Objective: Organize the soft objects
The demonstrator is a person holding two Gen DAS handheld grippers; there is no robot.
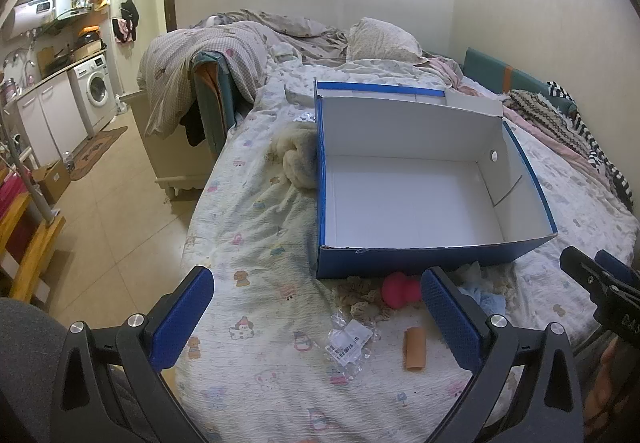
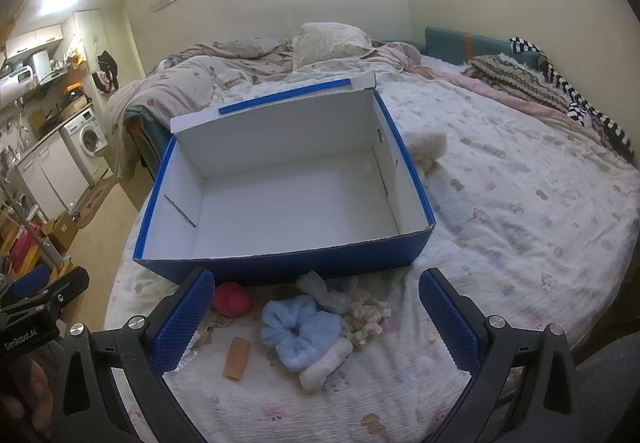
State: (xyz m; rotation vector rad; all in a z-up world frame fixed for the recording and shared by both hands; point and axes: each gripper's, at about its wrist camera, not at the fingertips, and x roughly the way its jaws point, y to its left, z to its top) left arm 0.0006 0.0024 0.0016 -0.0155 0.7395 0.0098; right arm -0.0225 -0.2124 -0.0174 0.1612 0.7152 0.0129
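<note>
Both of my grippers hang over the near edge of the bed (image 1: 256,243). My left gripper (image 1: 318,317) has its blue pads spread wide with nothing between them, and my right gripper (image 2: 316,323) is just as wide and empty.

Just past the fingers, small soft things lie in a loose cluster on the cartoon-print sheet, close to the bed's near edge: a light blue scrunchie (image 2: 298,329), a white sock (image 2: 326,363) touching it, a cream crocheted piece (image 2: 368,315), a pink rounded sponge (image 2: 230,299), a tan roll (image 2: 238,357) and a crinkled clear packet (image 1: 350,343) with a barcode label.

Right behind them sits the blue cardboard box (image 1: 400,259), open, its white inside bare, its lid flap standing at the far side. A fluffy cream item (image 1: 298,159) lies against the box's left wall.

Farther back, at the bed's far edge, I see a rumpled duvet (image 1: 224,43), a pillow (image 1: 380,39) and striped clothes (image 1: 584,131) along the right side.

Left of the bed the tiled floor leads to a kitchenette with a washing machine (image 1: 94,87) under a counter.
</note>
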